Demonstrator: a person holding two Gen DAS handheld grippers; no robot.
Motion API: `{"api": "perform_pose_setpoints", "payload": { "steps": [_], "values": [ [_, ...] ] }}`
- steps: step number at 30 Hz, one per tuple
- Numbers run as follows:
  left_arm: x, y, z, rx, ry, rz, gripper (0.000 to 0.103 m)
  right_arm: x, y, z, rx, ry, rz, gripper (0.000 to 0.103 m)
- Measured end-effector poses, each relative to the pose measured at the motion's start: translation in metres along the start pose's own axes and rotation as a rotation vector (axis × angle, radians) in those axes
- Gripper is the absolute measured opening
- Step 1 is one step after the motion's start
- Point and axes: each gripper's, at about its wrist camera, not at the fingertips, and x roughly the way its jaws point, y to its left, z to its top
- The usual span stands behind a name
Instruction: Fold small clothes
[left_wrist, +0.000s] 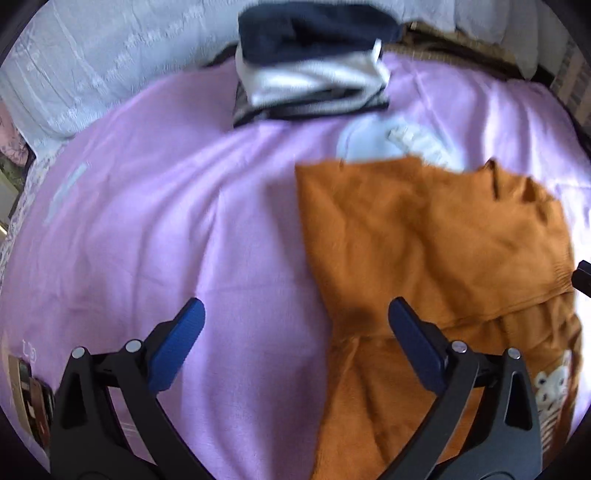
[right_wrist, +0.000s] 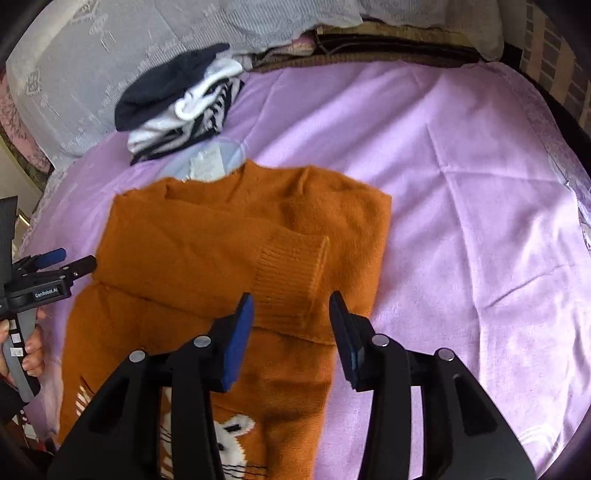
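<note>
Where right wrist sees, sweater (right_wrist: 207, 236) cuff (right_wrist: 291, 280) lies folded across.

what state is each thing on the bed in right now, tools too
orange sweater: flat, sleeves folded across body
ribbed cuff: lying on sweater, not gripped
pile of clothes: stacked, folded, behind sweater
left tool: open, empty
right tool: open, empty, above cuff

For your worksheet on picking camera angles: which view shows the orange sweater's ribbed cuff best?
The right wrist view: the ribbed cuff lies folded across the orange sweater, just ahead of the open right gripper. The left wrist view shows it only at the frame's right edge, blurred.
</note>
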Motion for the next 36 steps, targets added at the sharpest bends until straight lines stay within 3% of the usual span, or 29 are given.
{"api": "perform_pose_setpoints", "payload": {
  "steps": [2,7,9,10,15,18,20,22,24,28,31,36],
  "values": [
    [-0.009,-0.005,0.011,0.012,-0.035,-0.024,0.101,-0.005,0.012,0.009,-0.014,-0.029,0.038,0.044],
    [0.005,-0.036,0.029,0.074,-0.016,-0.056,0.101,0.041,0.051,0.024,-0.064,0.057,0.103,0.045],
    [0.024,-0.058,0.024,0.148,0.048,0.013,0.101,0.075,0.054,0.024,-0.063,0.149,0.080,0.047],
    [0.041,-0.063,0.017,0.174,0.083,0.047,0.101,0.081,0.053,0.022,-0.057,0.147,0.083,0.047],
    [0.031,-0.036,0.019,0.031,0.087,-0.019,0.101,0.057,0.053,0.029,-0.047,0.081,0.111,0.049],
    [0.013,-0.035,0.023,0.042,0.017,-0.041,0.101,0.059,0.056,0.033,-0.040,0.066,0.105,0.057],
    [0.024,-0.044,0.020,0.098,0.057,-0.001,0.101,0.079,0.053,0.030,-0.025,0.134,0.089,0.061],
    [0.047,-0.048,0.009,0.130,0.125,0.025,0.101,0.078,0.054,0.026,-0.071,0.111,0.093,0.065],
    [0.041,-0.034,0.003,0.045,0.113,-0.020,0.101,0.073,0.055,0.026,-0.092,0.125,0.085,0.065],
    [0.022,-0.013,-0.009,-0.046,0.133,-0.056,0.101,0.038,0.036,0.019,0.012,0.091,0.117,0.066],
    [-0.002,0.000,-0.032,-0.032,0.140,-0.070,0.101,0.006,0.019,-0.008,0.032,0.074,0.104,0.066],
    [-0.021,0.017,-0.099,-0.059,0.251,-0.210,0.101,-0.022,-0.007,-0.072,0.120,0.119,0.085,0.066]
  ]
}}
